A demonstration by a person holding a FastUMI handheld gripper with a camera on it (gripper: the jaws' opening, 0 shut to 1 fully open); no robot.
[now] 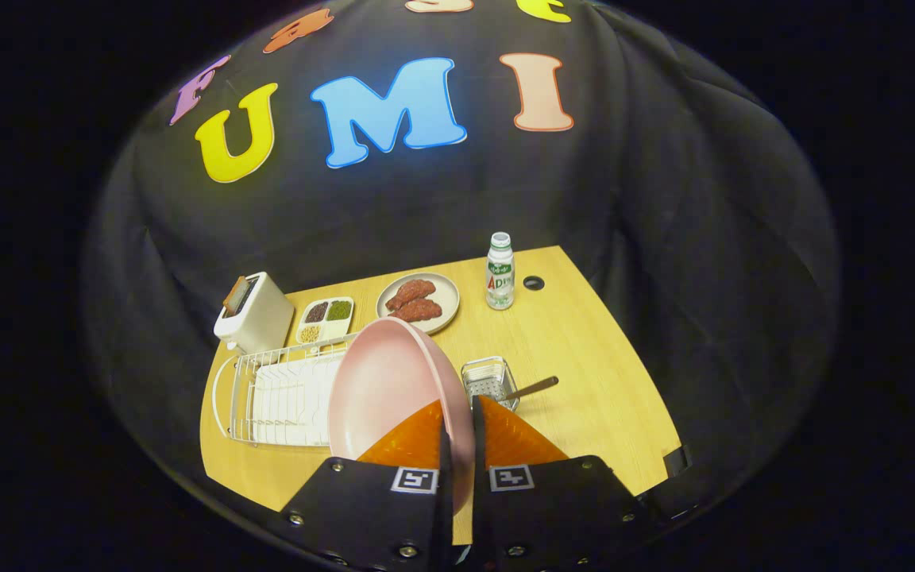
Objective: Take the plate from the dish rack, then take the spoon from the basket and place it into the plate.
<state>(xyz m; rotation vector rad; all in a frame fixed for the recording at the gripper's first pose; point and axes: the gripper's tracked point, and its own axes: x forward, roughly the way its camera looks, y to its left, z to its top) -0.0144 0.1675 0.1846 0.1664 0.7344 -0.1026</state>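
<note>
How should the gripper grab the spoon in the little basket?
Probably by the handle. The spoon has its bowl end down in the basket, and its handle sticks out over the rim toward the bare table. Coming from that side looks easiest. First the gripper, shut on the pink plate, must set it down.

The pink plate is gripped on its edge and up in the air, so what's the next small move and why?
Probably carry the pink plate toward the bare wood beyond the basket and lay it flat. The gripper is shut on its rim and it hangs above the dish rack, out of the slots. The spoon sits in the basket and needs a plate set down to land in.
</note>
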